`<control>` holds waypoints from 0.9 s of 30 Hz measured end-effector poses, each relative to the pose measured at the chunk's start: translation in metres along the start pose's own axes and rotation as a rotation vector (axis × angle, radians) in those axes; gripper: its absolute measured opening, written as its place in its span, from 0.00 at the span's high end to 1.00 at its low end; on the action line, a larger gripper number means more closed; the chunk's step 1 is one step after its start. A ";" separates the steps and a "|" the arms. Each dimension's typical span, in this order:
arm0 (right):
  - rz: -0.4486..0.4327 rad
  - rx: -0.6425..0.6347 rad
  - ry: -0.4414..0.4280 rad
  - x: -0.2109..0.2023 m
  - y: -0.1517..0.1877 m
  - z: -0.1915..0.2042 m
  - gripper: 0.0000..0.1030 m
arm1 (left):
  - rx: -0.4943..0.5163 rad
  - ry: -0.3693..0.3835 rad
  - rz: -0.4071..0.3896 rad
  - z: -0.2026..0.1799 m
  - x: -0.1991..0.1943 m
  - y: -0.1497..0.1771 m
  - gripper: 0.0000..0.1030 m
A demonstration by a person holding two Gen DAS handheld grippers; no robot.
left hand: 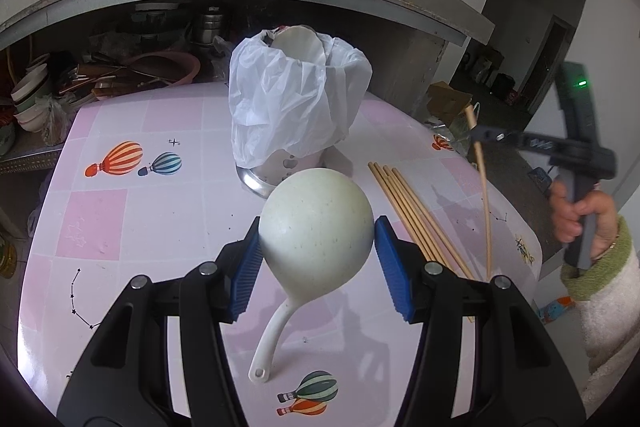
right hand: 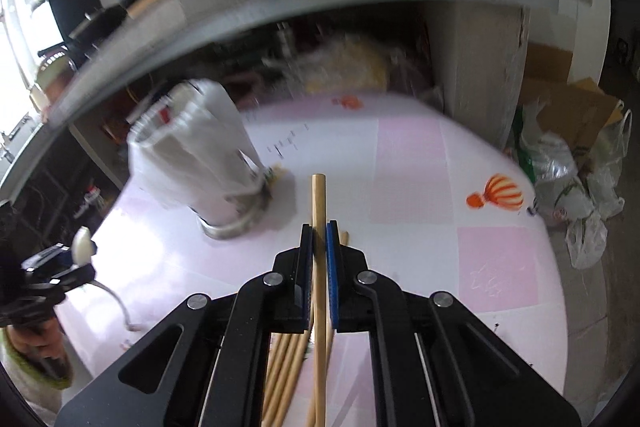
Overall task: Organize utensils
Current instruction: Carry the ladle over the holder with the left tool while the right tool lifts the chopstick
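My left gripper (left hand: 318, 227) is shut on the bowl of a pale green ladle (left hand: 312, 259), whose white handle hangs down over the pink table (left hand: 120, 219). In the right wrist view the left gripper (right hand: 60, 267) and the ladle (right hand: 82, 243) sit at the left edge. My right gripper (right hand: 319, 227) is shut on one wooden chopstick (right hand: 319, 195), held clear of the table. Seen from the left, the right gripper (left hand: 480, 137) holds that chopstick (left hand: 485, 195) tilted. Several more chopsticks (left hand: 416, 215) lie on the table. A metal holder lined with a white plastic bag (left hand: 296, 107) stands behind.
White tableware (left hand: 298, 45) sticks out of the bagged holder (right hand: 200, 155). Behind the table a low shelf (left hand: 120, 75) holds bowls and pots under a counter. Bags and cardboard (right hand: 568, 155) lie on the floor past the table's right edge. A hand (left hand: 576, 223) grips the right tool.
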State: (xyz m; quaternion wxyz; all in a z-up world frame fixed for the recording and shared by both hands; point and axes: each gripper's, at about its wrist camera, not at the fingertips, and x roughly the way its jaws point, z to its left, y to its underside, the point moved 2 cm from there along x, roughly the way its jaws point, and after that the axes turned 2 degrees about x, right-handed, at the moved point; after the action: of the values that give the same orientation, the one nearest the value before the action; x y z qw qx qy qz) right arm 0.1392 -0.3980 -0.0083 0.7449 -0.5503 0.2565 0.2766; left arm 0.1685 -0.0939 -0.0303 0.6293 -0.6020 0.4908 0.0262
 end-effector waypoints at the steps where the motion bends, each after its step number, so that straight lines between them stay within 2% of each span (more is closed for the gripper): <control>1: -0.016 -0.006 -0.005 -0.007 -0.002 0.004 0.93 | 0.001 0.000 -0.005 -0.001 -0.002 0.000 0.49; 6: -0.103 -0.031 -0.034 -0.049 -0.011 0.019 0.93 | 0.008 -0.007 -0.033 -0.003 -0.013 -0.004 0.49; 12: -0.160 -0.036 -0.080 -0.070 -0.023 0.031 0.93 | 0.028 -0.006 -0.097 -0.007 -0.036 -0.023 0.50; 18: -0.210 -0.044 -0.130 -0.087 -0.035 0.045 0.93 | 0.073 -0.010 -0.201 -0.011 -0.062 -0.072 0.51; 22: -0.220 -0.048 -0.148 -0.089 -0.041 0.050 0.93 | 0.077 0.032 -0.276 -0.012 -0.075 -0.123 0.51; 27: -0.235 -0.046 -0.177 -0.094 -0.045 0.051 0.93 | 0.049 0.073 -0.326 -0.008 -0.069 -0.174 0.51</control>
State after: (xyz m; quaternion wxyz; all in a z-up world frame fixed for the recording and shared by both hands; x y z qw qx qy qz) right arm 0.1074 -0.3719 0.1000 0.7792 -0.5669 0.1171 0.2406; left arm 0.2365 -0.1088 0.1432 0.6215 -0.6588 0.4094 -0.1102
